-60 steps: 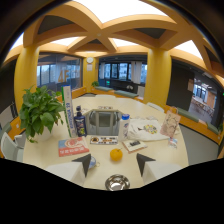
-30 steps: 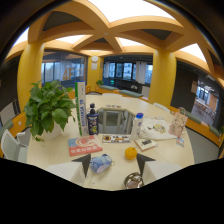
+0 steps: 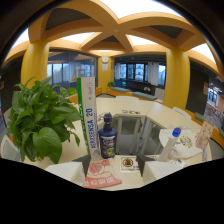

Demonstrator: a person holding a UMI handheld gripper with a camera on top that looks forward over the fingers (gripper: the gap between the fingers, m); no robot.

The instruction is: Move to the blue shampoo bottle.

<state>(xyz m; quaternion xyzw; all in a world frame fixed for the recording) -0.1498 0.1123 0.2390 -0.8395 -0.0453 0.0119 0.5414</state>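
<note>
The blue shampoo bottle [image 3: 107,141] stands upright on the pale table [image 3: 150,116], dark blue with a pump top and a printed label. It is just ahead of my gripper [image 3: 114,162], slightly left of the middle of the gap. The two dark fingertips [image 3: 84,160] are apart, so the gripper is open and holds nothing. A red booklet [image 3: 102,176] lies flat on the table between the fingers, in front of the bottle.
A tall white and green box [image 3: 88,117] stands right beside the bottle on its left, with a leafy potted plant [image 3: 40,125] further left. A grey open rack [image 3: 131,131] is behind the bottle. A clear bottle with a blue cap [image 3: 170,142] and a small round tin [image 3: 128,162] are to the right.
The view has moved forward and leftward over the table. The shampoo bottle, box and plant are much larger and closer, and the orange fruit seen earlier is out of view.
</note>
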